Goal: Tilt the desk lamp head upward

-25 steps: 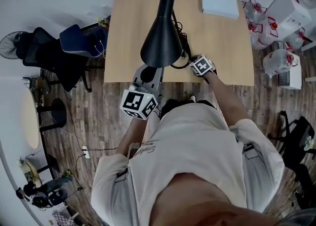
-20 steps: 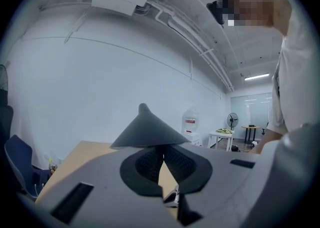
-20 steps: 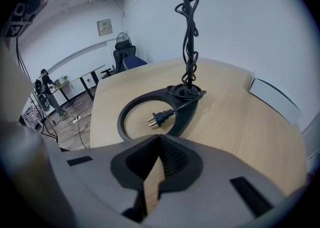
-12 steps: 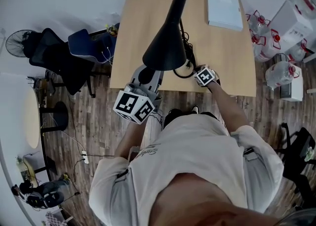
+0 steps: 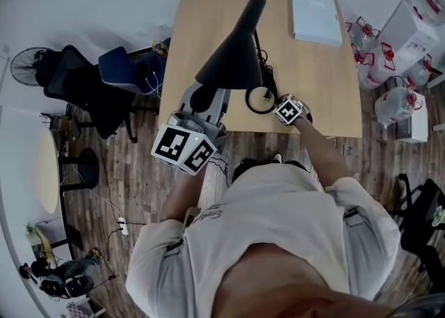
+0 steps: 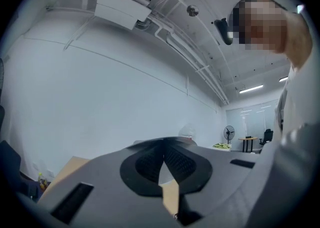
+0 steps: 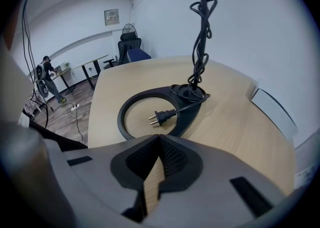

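A black desk lamp stands on the wooden table (image 5: pixel 327 87). Its cone head (image 5: pixel 233 56) leans out toward the table's front edge on a slanted stem (image 5: pixel 252 14). In the head view my left gripper (image 5: pixel 204 103) is raised just below the cone's lower rim; I cannot tell if it touches. It is shut on nothing, and the left gripper view shows only wall and ceiling past the left gripper (image 6: pixel 164 144). My right gripper (image 5: pixel 281 106) sits at the lamp's ring base (image 5: pixel 262 99), also shut and empty. Beyond my right gripper (image 7: pixel 160 139) lie the ring base (image 7: pixel 131 105) and the plug (image 7: pixel 161 116).
The lamp's cord (image 7: pixel 200 47) hangs bundled along the stem. A white book (image 5: pixel 316 17) lies at the table's far right corner. Office chairs (image 5: pixel 104 80) stand to the left of the table, and several water bottles (image 5: pixel 389 97) to its right.
The lamp's cone has swung up and to the left, uncovering more of the ring base. My left gripper moved left with it. The right gripper has stayed at the base.
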